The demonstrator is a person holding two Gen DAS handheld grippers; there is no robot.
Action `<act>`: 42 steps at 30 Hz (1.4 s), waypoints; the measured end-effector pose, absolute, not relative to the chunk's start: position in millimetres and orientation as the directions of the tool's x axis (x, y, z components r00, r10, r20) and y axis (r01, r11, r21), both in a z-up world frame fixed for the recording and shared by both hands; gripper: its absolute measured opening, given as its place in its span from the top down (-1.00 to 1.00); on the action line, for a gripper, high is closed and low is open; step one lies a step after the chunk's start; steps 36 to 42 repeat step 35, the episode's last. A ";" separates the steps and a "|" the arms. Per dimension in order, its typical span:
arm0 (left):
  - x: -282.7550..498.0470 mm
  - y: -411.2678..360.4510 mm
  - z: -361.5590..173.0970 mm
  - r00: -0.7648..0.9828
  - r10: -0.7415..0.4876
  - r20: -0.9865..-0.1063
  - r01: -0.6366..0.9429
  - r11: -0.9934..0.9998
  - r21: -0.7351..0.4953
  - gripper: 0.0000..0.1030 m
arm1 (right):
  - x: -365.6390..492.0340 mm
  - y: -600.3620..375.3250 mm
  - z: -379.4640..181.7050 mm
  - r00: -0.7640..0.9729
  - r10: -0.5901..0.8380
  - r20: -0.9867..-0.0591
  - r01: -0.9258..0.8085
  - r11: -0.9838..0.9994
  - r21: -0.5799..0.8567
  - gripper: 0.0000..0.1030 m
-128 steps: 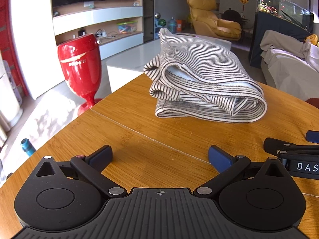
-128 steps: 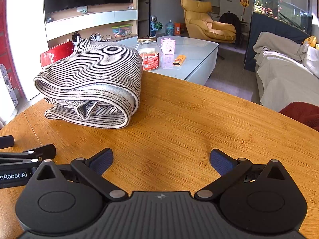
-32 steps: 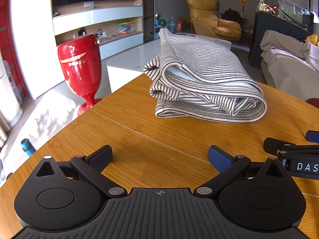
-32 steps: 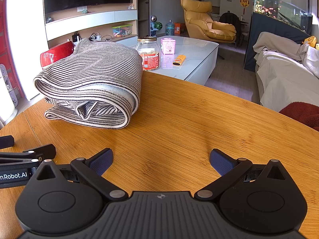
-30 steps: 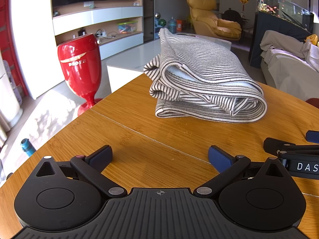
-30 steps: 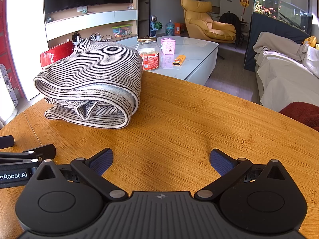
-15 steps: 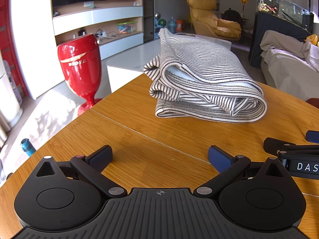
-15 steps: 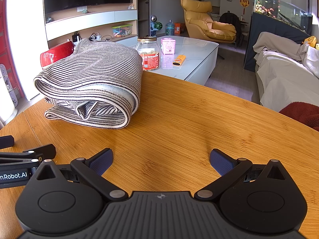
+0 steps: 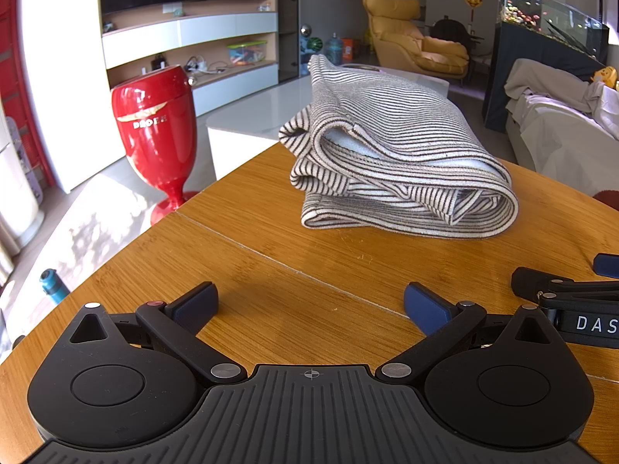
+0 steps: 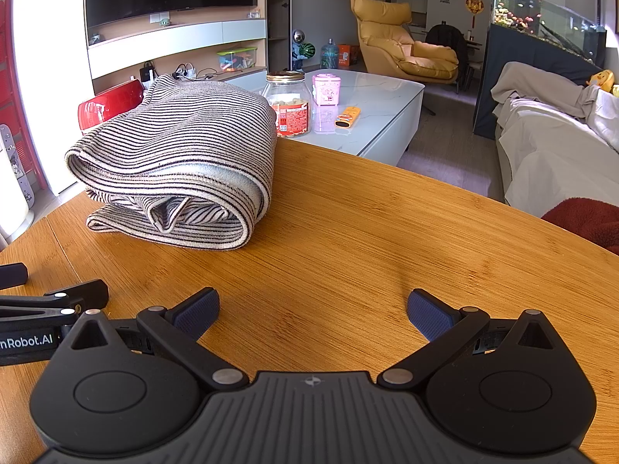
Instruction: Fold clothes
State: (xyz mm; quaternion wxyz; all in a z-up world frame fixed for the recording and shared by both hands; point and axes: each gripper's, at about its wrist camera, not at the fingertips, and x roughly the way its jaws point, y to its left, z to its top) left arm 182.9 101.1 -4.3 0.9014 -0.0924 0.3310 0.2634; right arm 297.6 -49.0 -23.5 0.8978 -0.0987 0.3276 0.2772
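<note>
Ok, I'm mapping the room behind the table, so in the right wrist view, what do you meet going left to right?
Striped folded garment → glass jar → pink box → orange item → yellow armchair → covered sofa.

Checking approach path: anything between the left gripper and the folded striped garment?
Nothing: in the left wrist view only bare wooden table, crossed by a seam line, separates the open left gripper from the striped garment.

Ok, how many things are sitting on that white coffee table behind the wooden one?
3 visible on the coffee table: a glass jar at its near left, a pink tin behind it, an orange object lying flat. The striped garment may hide more.
</note>
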 end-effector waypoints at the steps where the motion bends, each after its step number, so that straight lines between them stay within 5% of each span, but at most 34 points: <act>1: 182.9 101.1 -4.3 0.642 0.414 -0.645 -0.536 0.844 0.008 -1.00 | 297.6 -49.0 -23.5 0.632 0.433 -0.643 -0.562 0.827 0.005 -1.00; 42: 174.4 113.8 -0.7 0.654 0.367 -0.662 -0.510 0.860 -0.026 -1.00 | 296.3 -46.0 -22.2 0.635 0.428 -0.643 -0.557 0.830 0.003 -1.00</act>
